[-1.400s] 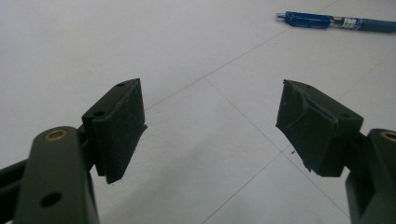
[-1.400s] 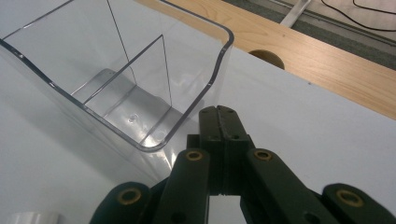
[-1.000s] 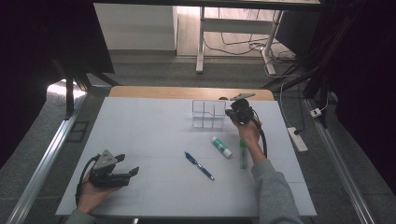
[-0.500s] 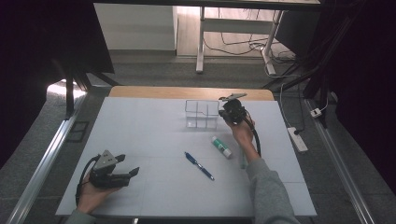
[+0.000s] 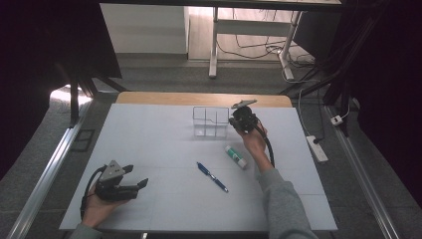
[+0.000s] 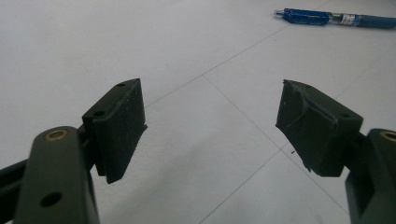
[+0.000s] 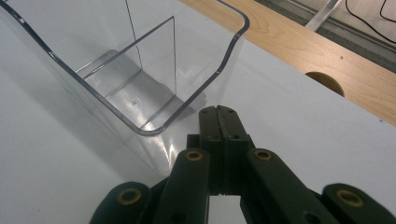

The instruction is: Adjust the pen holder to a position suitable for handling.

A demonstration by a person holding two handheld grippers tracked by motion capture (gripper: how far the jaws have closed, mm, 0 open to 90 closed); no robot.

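Right tool point(image 5: 238, 119) has its jaws pressed together on nothing, parked right beside the clear bin point(image 5: 210, 122) near the counter's point(image 5: 149, 129) far edge. Left tool point(image 5: 130, 180), jaws apart, sits near the near-left corner with bare counter around it.

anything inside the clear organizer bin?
The clear bin looks empty: bare floor and a divider wall show through in the right gripper view. The far compartment is partly cut off by the frame, so cannot confirm that one.

No lettering can be read: the blue pen point(image 6: 335, 18) carries a printed label, but it is too small to make out.
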